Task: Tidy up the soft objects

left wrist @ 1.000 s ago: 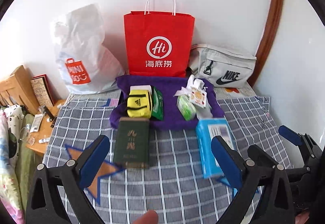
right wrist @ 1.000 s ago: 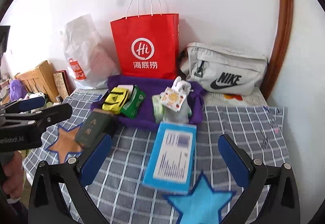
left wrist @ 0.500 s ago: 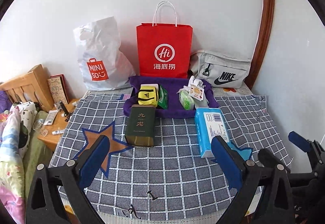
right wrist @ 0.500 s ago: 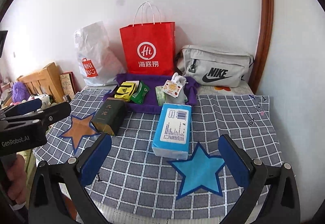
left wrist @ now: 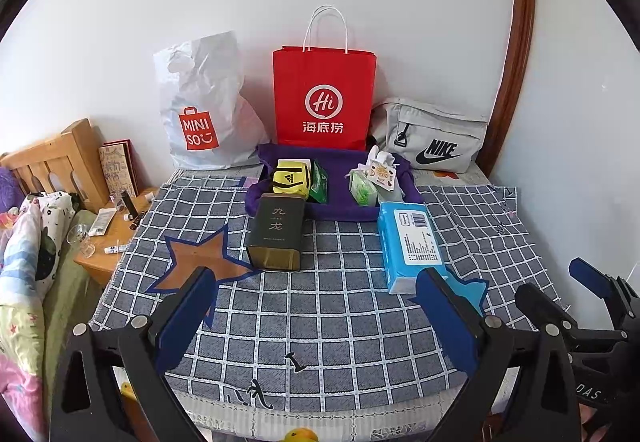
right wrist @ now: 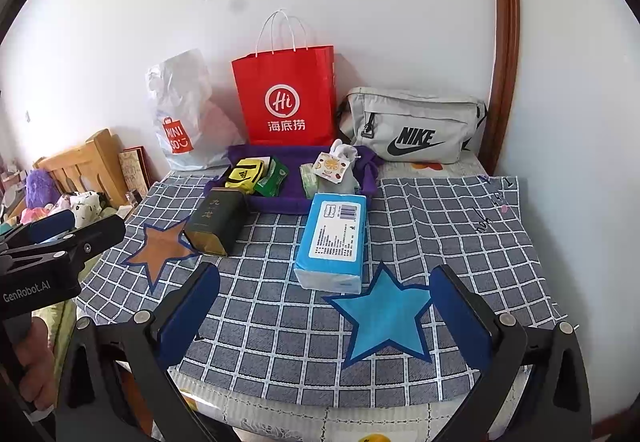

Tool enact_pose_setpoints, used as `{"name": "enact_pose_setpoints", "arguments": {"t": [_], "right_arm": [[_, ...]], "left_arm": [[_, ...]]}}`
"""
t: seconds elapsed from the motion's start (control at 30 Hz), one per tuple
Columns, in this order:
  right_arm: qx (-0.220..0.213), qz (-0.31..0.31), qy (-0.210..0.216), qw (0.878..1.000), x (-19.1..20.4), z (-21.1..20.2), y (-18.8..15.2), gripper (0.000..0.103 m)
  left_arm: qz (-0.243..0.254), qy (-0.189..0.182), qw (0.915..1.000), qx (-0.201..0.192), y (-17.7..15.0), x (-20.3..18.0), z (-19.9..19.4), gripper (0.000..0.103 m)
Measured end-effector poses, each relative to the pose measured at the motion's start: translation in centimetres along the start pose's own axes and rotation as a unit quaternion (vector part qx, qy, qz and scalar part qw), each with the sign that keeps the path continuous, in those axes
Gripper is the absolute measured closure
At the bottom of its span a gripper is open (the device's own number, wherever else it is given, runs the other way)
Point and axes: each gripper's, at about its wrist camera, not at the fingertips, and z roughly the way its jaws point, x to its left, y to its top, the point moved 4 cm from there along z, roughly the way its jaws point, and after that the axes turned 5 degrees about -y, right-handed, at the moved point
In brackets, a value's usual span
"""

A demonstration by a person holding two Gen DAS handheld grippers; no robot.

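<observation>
A purple fabric tray [left wrist: 340,213] at the back of the checked cloth holds a yellow pouch [left wrist: 290,179], a green packet [left wrist: 320,185], a pale green packet [left wrist: 362,190] and a small white bag with a fruit tag [left wrist: 380,169]. In front of it lie a dark green tin [left wrist: 276,232] and a blue tissue pack [left wrist: 412,242], the tissue pack [right wrist: 332,238] also showing in the right wrist view. My left gripper [left wrist: 316,294] hangs open over the near edge, holding nothing. My right gripper [right wrist: 326,290] is open too, just short of the tissue pack.
Against the wall stand a white Miniso bag [left wrist: 204,105], a red paper bag [left wrist: 324,97] and a grey Nike bag [left wrist: 432,137]. An orange star [left wrist: 200,258] and a blue star [right wrist: 384,318] mark the cloth. A cluttered wooden side table [left wrist: 108,242] and bedding sit left.
Both grippers have drawn back and up from the tin and the tissue pack, so more of the cloth and wall shows. Nothing on the cloth has moved.
</observation>
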Motion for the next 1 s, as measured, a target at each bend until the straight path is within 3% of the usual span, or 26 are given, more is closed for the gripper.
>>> {"name": "enact_pose_setpoints", "arguments": {"t": [1.0], "right_arm": [[-0.004, -0.002, 0.001, 1.0, 0.55, -0.79, -0.27, 0.0]], "left_arm": [[-0.003, -0.006, 1.0, -0.003, -0.41, 0.2, -0.5, 0.002]]}}
